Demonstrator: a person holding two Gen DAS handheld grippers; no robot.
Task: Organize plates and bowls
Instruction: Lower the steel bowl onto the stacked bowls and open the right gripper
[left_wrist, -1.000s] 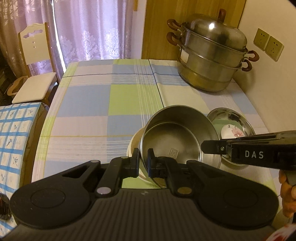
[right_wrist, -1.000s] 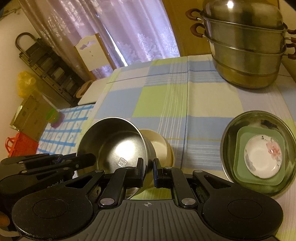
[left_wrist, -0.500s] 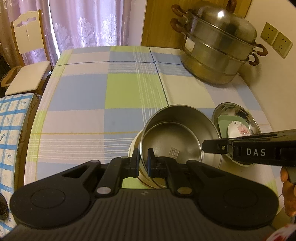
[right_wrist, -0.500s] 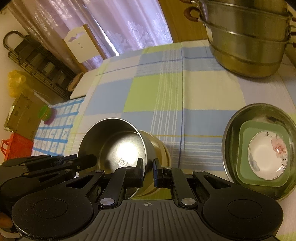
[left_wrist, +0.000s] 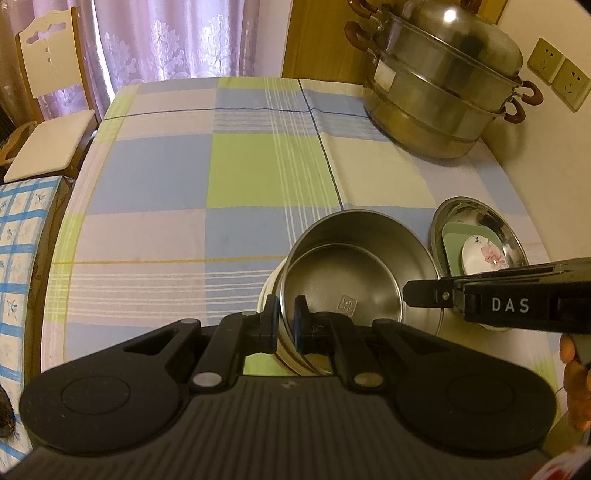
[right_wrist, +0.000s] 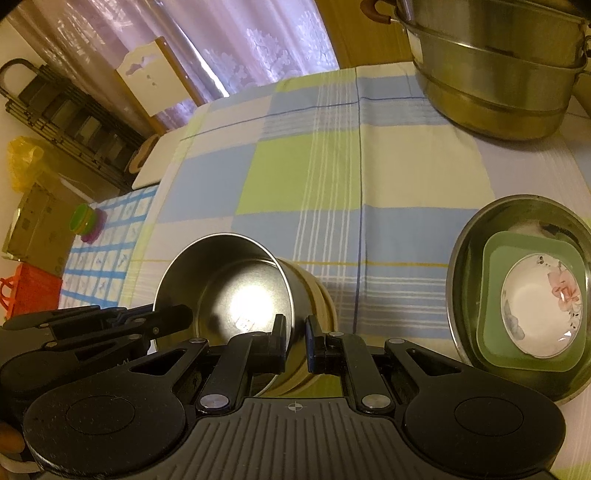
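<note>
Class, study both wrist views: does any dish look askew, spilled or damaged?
One thing: the steel bowl sits tilted, not flat, in the cream bowl beneath it. Both grippers, left and right, clamp its rim. The wide steel dish holding the green plate and floral saucer looks neat. No spills or damage show.

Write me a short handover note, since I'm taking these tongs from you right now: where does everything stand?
Left tongs: shut on the near rim of the steel bowl, one finger inside, one outside.
Right tongs: shut on the same bowl's wall.
The steel bowl sits tilted in the cream bowl, on the checked tablecloth.
Done: to the right, the floral dish is nested in the green square plate, inside the steel basin.
Left: probably seat the steel bowl level, then let go. The steamer pot stands at the far right corner.
</note>
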